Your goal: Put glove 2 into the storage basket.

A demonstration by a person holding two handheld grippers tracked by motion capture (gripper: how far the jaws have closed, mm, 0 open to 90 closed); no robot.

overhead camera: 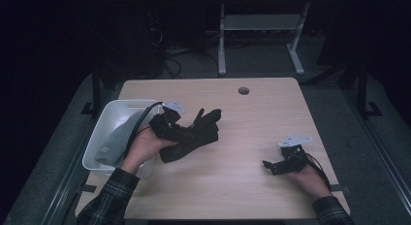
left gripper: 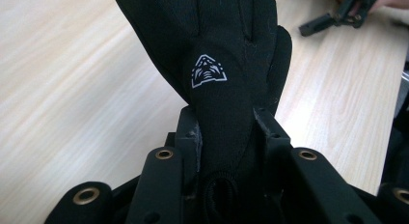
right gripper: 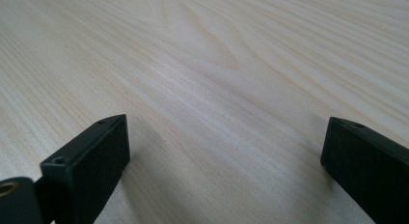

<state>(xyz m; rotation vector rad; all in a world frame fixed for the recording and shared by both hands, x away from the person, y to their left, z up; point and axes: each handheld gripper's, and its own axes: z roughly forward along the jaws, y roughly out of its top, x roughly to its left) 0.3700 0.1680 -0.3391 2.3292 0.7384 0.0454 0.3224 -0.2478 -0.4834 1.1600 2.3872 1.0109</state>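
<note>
On a pale wood-grain tabletop (overhead camera: 232,176), we hold a tool in each hand. Just behind and to the outer side of the left tool (overhead camera: 169,125) sits a white plastic bin (overhead camera: 104,123) at the tabletop's left edge, with a folded grey cloth (overhead camera: 116,140) lying inside it and a small pale tag on that cloth too small for us to read. Ahead of both tools, near the far edge of the tabletop, is a round cable hole (overhead camera: 244,90); beyond it, on the dark floor, stand the white legs of another desk (overhead camera: 222,45).

Our left tool is clenched on a black glove (overhead camera: 194,133), raised off the tabletop, with the glove's fingers fanning out ahead of the jaws and its cuff end hanging below. In the left gripper view the glove (left gripper: 222,79) is pinched at its narrow wrist part between the two jaws, both pads pressing into the fabric. Nothing lies between the glove and the bin but our own left hand (overhead camera: 143,147).

Our right tool (overhead camera: 283,163) rests low over the tabletop well apart from the glove, its jaws spread wide and holding nothing; bare wood (right gripper: 217,89) shows between them.

The glove's back carries a white triangular emblem (left gripper: 207,72), a shield-like outline with lines inside; we can make out no lettering on it.
</note>
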